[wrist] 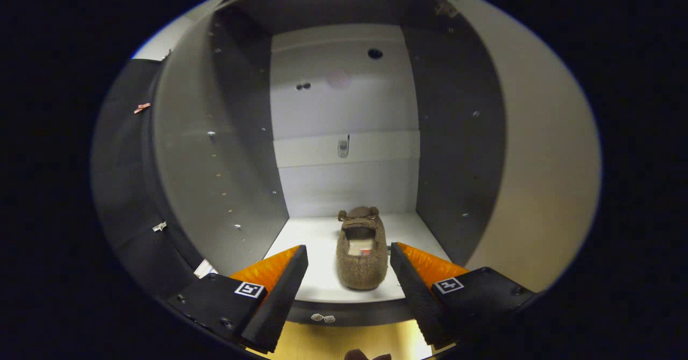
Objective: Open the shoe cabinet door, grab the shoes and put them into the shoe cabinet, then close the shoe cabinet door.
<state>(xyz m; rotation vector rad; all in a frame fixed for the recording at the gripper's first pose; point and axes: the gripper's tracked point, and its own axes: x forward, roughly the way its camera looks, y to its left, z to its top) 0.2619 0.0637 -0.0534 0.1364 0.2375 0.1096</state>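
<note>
Now tongs [349, 263] apart (untouching) around slipper [362, 252] inside cabinet [355, 290].

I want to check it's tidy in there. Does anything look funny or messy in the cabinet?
Nothing stands out. One fuzzy brown slipper sits flat and straight on the cabinet floor, toe toward the back wall. The open gripper touches nothing; the slipper lies just ahead, between its fingers.
</note>
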